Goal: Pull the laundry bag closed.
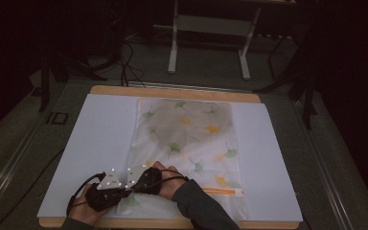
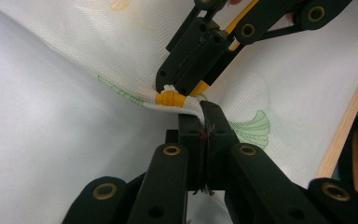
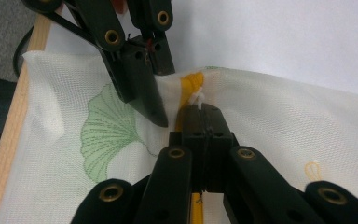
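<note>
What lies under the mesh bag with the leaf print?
Under the mesh bag a white sheet covers a wooden board, whose edges show around it. The bag's fabric hides the sheet directly beneath; its contents cannot be told.

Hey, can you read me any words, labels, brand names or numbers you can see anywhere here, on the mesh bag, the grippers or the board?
None: no readable text in any view.
The mesh bag bears only printed green and yellow leaves, no words.
The yellow zipper shows no marking.
The left gripper and right gripper show brass rivets and screws only, no brand.
The white board is blank.
</note>
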Action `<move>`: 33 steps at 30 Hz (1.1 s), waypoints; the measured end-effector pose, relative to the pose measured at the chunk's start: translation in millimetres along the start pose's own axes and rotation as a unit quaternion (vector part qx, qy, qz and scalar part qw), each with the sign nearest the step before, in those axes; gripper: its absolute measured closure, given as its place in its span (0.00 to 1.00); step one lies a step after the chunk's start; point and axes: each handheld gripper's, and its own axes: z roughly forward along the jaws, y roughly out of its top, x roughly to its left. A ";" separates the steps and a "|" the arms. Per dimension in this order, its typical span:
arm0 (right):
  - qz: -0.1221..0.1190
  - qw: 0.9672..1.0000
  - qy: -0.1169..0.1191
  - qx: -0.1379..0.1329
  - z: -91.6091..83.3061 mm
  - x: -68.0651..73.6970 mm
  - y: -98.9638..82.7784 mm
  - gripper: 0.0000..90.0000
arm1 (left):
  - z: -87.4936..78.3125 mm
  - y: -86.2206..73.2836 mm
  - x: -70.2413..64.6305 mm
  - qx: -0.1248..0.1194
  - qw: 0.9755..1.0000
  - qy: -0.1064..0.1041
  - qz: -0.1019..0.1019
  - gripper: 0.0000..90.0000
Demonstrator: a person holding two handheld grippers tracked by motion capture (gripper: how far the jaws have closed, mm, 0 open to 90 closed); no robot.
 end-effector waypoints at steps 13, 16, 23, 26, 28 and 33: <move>0.001 1.000 -0.010 0.024 -5.1 2.2 -3.7 1.00 | -4.5 0.6 3.5 -0.029 0.999 -0.022 -0.034 0.98; 0.003 1.000 -0.008 0.027 -6.4 2.3 -5.4 1.00 | -5.7 0.6 3.6 -0.034 0.999 -0.024 -0.036 0.98; 0.003 0.999 -0.013 0.043 -9.4 3.4 -12.1 1.00 | -8.8 0.5 4.8 -0.045 0.998 -0.028 -0.041 0.98; 0.002 0.999 -0.015 0.050 -11.0 4.3 -14.7 1.00 | -10.0 0.5 5.0 -0.050 0.997 -0.029 -0.042 0.98; -0.001 0.998 -0.020 0.055 -12.4 5.3 -16.2 1.00 | -10.6 0.4 5.3 -0.053 0.997 -0.031 -0.044 0.98; -0.011 0.997 -0.023 0.069 -15.0 6.7 -20.9 1.00 | -11.4 -0.3 6.6 -0.055 0.997 -0.030 -0.049 0.98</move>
